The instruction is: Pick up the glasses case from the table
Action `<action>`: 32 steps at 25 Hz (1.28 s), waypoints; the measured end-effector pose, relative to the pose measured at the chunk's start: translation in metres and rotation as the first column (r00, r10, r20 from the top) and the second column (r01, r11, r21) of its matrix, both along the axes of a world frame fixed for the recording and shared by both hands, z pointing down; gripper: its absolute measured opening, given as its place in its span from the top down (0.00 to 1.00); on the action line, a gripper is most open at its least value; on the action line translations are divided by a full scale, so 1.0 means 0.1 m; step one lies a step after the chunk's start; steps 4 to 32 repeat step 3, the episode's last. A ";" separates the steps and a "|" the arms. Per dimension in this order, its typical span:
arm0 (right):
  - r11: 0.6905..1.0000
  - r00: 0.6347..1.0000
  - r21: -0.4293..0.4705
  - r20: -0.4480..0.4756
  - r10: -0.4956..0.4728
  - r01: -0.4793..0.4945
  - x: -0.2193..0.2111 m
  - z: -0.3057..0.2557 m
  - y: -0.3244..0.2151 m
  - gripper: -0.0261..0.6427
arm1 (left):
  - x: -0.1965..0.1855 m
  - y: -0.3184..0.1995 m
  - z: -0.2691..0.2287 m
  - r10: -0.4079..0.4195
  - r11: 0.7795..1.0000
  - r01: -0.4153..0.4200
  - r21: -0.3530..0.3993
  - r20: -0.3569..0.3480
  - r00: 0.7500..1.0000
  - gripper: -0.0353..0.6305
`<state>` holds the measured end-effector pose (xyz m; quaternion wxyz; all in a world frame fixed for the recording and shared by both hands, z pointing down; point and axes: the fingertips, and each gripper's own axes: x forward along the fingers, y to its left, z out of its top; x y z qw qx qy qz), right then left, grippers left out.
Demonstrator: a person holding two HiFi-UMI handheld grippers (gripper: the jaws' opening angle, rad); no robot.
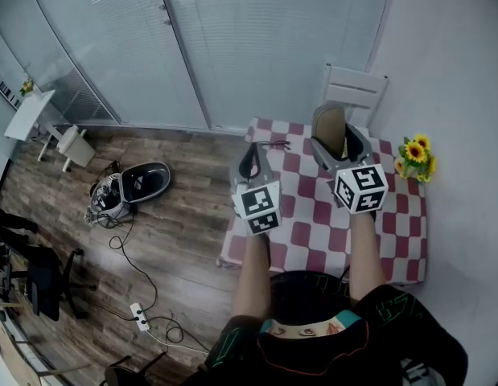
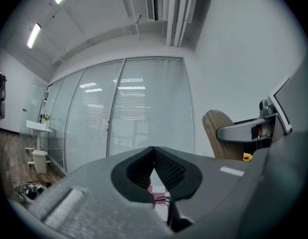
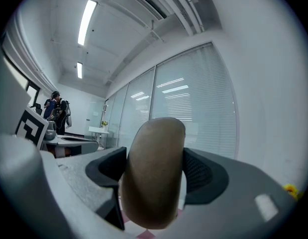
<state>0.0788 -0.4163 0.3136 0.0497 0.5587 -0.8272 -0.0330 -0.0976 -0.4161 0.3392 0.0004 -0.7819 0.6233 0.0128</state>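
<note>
Right gripper [image 1: 335, 137] squeezes the brown case [image 3: 154, 158] above the table [image 1: 313, 215]. At its 9 o'clock, left gripper [image 2: 154, 152] is closed, empty.

Tan glasses case [image 3: 154, 173], red-and-white checked tablecloth [image 1: 313, 215].

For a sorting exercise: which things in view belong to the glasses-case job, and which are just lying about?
Job: glasses case, between the jaws of the right gripper; checked table.
Lying about: glasses; sunflowers; white chair; idle left gripper, jaws shut, empty.
</note>
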 end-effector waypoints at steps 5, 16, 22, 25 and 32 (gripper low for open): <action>1.000 1.000 -0.005 -0.004 -0.002 0.002 0.01 0.02 -0.02 0.42 | 0.02 -0.02 0.03 0.002 1.000 -0.002 -0.004 -0.003 1.000 0.94; 1.000 1.000 -0.005 -0.004 -0.002 0.002 0.01 0.02 -0.02 0.42 | 0.02 -0.02 0.03 0.002 1.000 -0.002 -0.004 -0.003 1.000 0.94; 1.000 1.000 -0.005 -0.004 -0.002 0.002 0.01 0.02 -0.02 0.42 | 0.02 -0.02 0.03 0.002 1.000 -0.002 -0.004 -0.003 1.000 0.94; 1.000 1.000 -0.005 -0.004 -0.002 0.002 0.01 0.02 -0.02 0.42 | 0.02 -0.02 0.03 0.002 1.000 -0.002 -0.004 -0.003 1.000 0.94; 1.000 1.000 -0.005 -0.004 -0.002 0.002 0.01 0.02 -0.02 0.42 | 0.02 -0.02 0.03 0.002 1.000 -0.002 -0.004 -0.003 1.000 0.94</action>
